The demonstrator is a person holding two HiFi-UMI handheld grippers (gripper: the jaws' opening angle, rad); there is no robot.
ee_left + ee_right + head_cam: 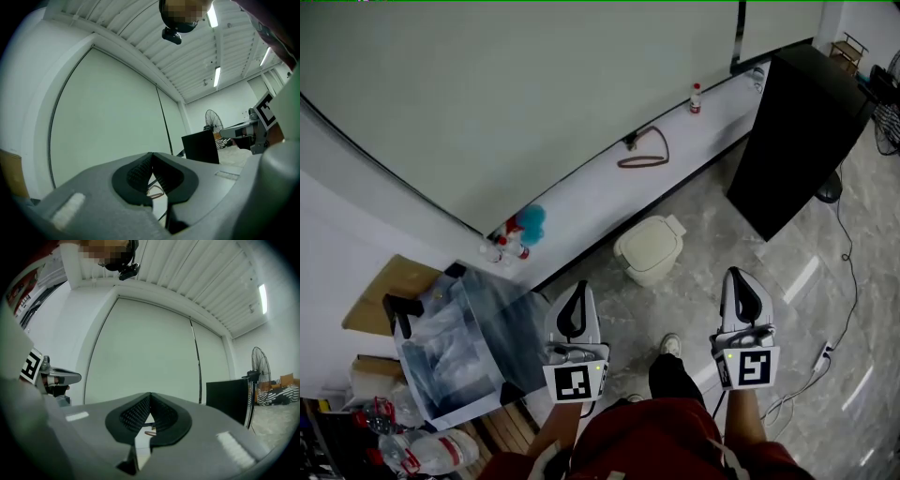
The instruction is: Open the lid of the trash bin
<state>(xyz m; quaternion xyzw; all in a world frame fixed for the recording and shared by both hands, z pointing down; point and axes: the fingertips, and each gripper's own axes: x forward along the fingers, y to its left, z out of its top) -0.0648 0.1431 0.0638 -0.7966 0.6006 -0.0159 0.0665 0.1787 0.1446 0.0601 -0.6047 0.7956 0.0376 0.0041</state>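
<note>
Trash bin [649, 249] closed, left claw [577, 289] and right claw [739, 277] both clenched, nothing held

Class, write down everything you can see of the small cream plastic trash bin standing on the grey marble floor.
The small cream plastic trash bin has a rounded, boxy body and a flat lid of the same colour, with a squarish tab at its far edge. The lid is shut. The bin stands upright on the grey marble floor, close to the white ledge along the wall. Nothing but the floor touches it; the left gripper and right gripper are both clear of it.
</note>
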